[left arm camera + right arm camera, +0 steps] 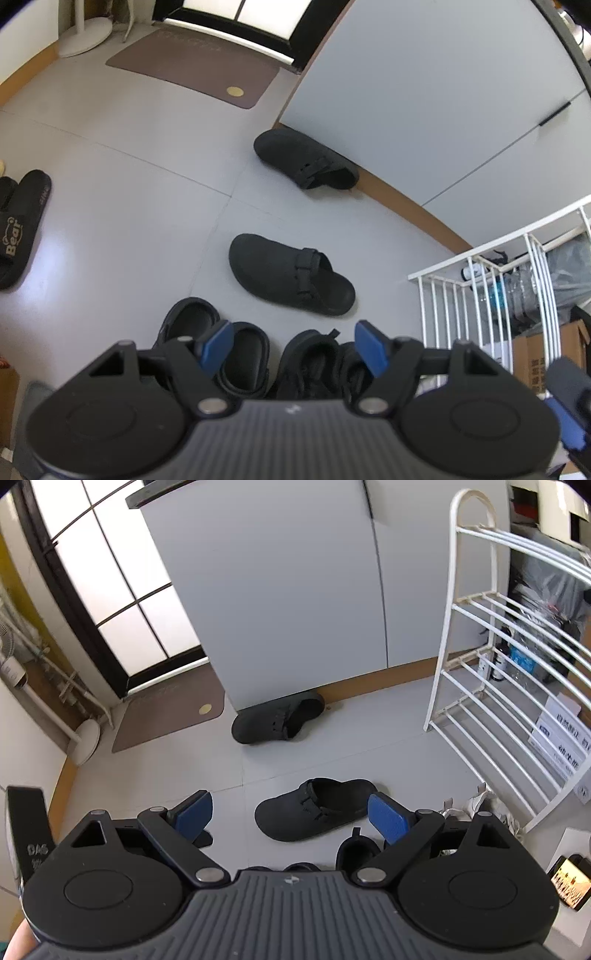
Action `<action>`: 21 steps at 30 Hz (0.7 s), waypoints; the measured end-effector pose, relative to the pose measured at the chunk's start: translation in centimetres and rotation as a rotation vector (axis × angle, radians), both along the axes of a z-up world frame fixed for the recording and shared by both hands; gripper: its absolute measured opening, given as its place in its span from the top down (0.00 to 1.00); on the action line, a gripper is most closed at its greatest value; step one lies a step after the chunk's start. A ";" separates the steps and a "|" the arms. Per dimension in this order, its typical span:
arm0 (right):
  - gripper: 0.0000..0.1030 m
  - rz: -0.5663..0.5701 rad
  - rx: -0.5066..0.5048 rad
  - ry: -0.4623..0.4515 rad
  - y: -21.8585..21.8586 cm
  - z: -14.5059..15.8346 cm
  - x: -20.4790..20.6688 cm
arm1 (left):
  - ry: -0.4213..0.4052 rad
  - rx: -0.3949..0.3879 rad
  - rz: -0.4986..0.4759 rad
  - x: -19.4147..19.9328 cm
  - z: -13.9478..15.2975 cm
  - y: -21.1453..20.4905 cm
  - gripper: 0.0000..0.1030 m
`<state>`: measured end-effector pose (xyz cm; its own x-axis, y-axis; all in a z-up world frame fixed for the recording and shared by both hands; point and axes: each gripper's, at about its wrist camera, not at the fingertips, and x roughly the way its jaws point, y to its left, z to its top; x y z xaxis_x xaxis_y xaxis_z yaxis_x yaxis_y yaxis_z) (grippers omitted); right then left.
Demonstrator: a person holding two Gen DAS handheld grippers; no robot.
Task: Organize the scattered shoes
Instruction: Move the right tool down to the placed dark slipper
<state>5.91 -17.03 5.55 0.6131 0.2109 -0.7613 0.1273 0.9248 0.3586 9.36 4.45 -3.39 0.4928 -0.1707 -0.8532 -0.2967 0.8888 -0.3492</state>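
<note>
Two black clogs lie apart on the grey floor. The near clog (291, 278) (314, 812) rests mid-floor; the far clog (304, 160) (277, 720) leans against the cabinet base. A pair of black rubber sandals (218, 347) and black sneakers (317, 365) sit side by side just under my left gripper (293, 349), which hangs open above them, holding nothing. My right gripper (291, 818) is open too, hovering above the near clog. Black "Bear" slides (20, 229) lie at the far left.
A white wire shoe rack (498, 664) (480, 291) stands on the right, its shelves bare. A grey cabinet (288, 590) with a brown plinth backs the floor. A brown doormat (195, 66) lies before the door. A fan base (86, 742) stands left.
</note>
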 end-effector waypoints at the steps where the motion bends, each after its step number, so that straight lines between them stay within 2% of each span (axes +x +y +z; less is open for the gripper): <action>1: 0.08 -0.002 0.004 0.005 0.0 -0.3 0.0 | 0.002 0.008 0.001 0.0 -0.1 0.0 0.27; 4: 0.08 -0.021 0.028 0.015 0.2 -1.6 0.7 | 0.009 0.032 0.004 0.0 -0.3 -0.1 0.27; 7: 0.08 -0.111 0.120 0.035 0.5 -4.6 2.0 | 0.015 0.060 0.004 0.1 -0.6 0.0 0.27; 10: 0.08 -0.145 0.177 0.055 1.4 -7.3 2.7 | 0.017 0.109 -0.007 0.8 -1.1 0.7 0.27; 11: 0.08 -0.141 0.207 0.065 2.1 -9.1 3.4 | 0.018 0.125 -0.011 1.1 -1.2 0.9 0.27; 14: 0.08 -0.118 0.216 0.067 3.0 -11.6 4.3 | 0.007 0.167 -0.004 2.3 -1.8 2.0 0.27; 17: 0.08 -0.140 0.246 0.119 3.4 -14.5 5.9 | 0.018 0.175 0.037 3.6 -3.0 2.9 0.27; 21: 0.08 -0.167 0.299 0.161 3.4 -18.1 8.2 | 0.013 0.141 0.037 5.3 -5.2 3.7 0.27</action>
<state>14.16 -13.60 -12.59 0.5351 0.3457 -0.7708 0.3446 0.7437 0.5728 14.63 8.12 -8.60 0.4854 -0.0308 -0.8738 -0.3338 0.9172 -0.2177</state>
